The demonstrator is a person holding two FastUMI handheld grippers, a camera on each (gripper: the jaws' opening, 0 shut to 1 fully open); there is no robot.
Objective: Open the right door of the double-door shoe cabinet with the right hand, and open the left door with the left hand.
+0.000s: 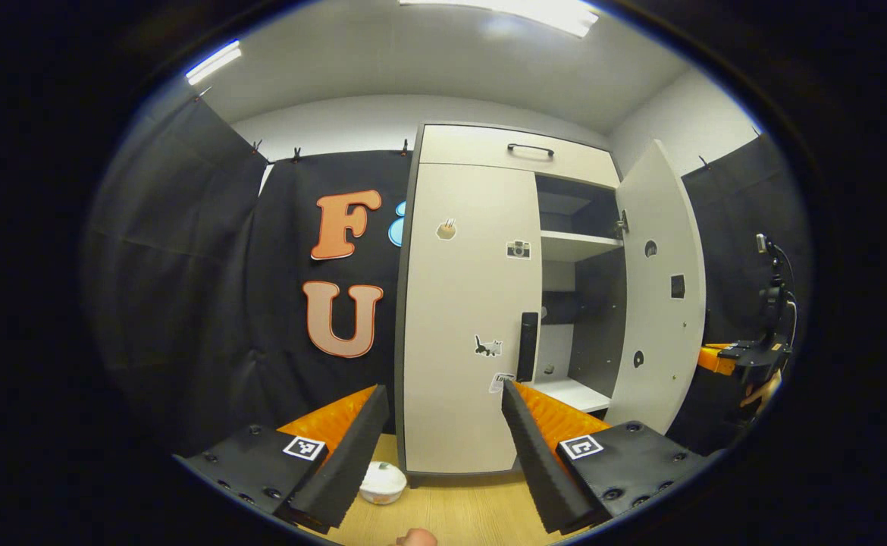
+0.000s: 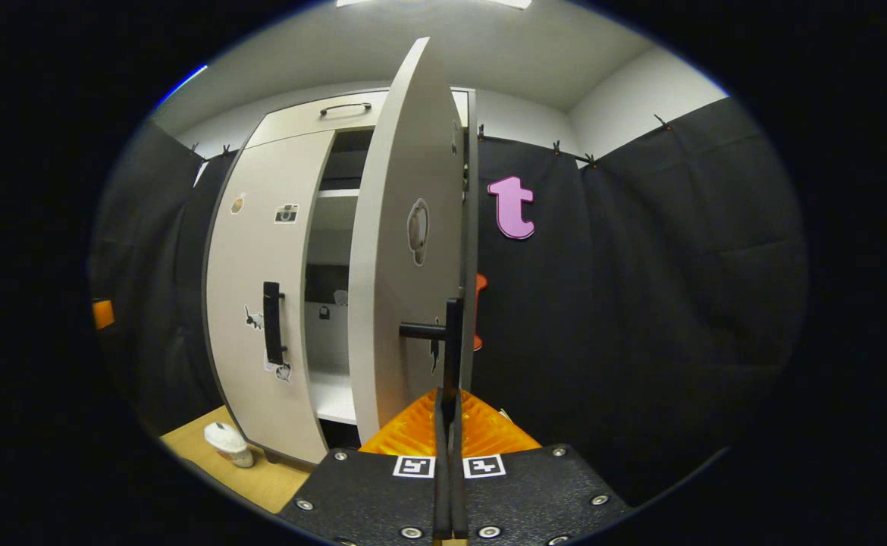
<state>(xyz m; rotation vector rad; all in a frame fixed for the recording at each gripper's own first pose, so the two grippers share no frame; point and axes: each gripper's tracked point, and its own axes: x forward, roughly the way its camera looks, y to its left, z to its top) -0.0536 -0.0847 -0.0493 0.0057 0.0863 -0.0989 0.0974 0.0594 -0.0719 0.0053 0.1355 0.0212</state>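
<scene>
The tall pale shoe cabinet with two flat doors (image 1: 481,152) stands on a light wooden floor against the dark cloth wall. Its right door (image 1: 659,288) is swung wide open, so the white shelves inside (image 1: 576,244) can be seen. The left door (image 1: 466,318) is flat shut.

In the right gripper view, the right gripper (image 2: 449,406) has its two fingers pressed together, right at the bottom end of the right door's black bar handle (image 2: 452,341). I cannot tell if they pinch the handle or just sit below it.

In the left gripper view, the left gripper (image 1: 443,406) has its fingers spread wide apart, with nothing between them. It sits low in front of the left door, and one finger reaches close under that door's long black handle (image 1: 528,346).

The left door looks like the job left to do. The left claw should go up a bit and over to that black handle, put one finger on each side, squeeze, then pull gently in a curve around the hinge side. A small white round bowl (image 1: 383,482) sits on the floor just beside the cabinet's left corner, so keep the hand above it.
</scene>
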